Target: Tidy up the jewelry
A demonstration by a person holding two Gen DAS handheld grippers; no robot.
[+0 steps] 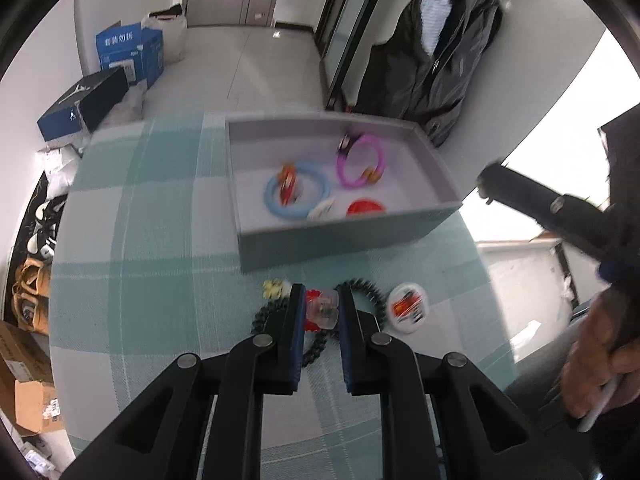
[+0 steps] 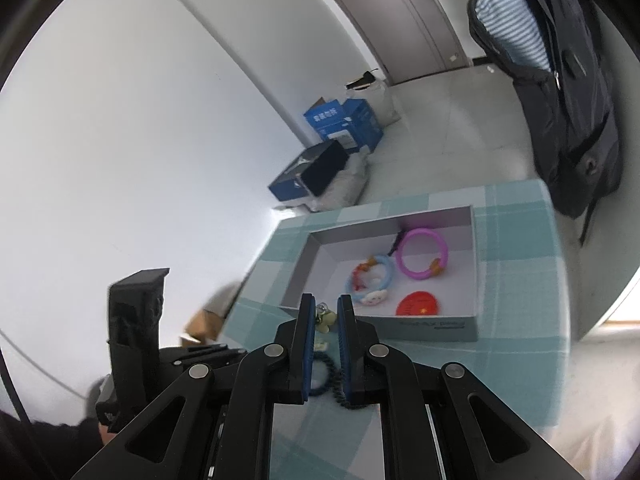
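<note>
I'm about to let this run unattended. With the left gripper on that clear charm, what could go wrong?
1. The left gripper pinches only the clear charm at its fingertips, so it may slip out.
2. The dark beaded bracelet lies around it on the cloth. If the two are attached, lifting could sweep the white badge aside.
3. A trailing bracelet could snag the box at its near wall.

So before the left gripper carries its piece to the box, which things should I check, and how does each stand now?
1. Left gripper shut on clear charm: ok.
2. Charm lifted off cloth: cannot tell.
3. Dark bead bracelet free of the charm: cannot tell.
4. Box has bare floor left: ok.
5. Right gripper clear of the path to the box: cannot tell.
</note>
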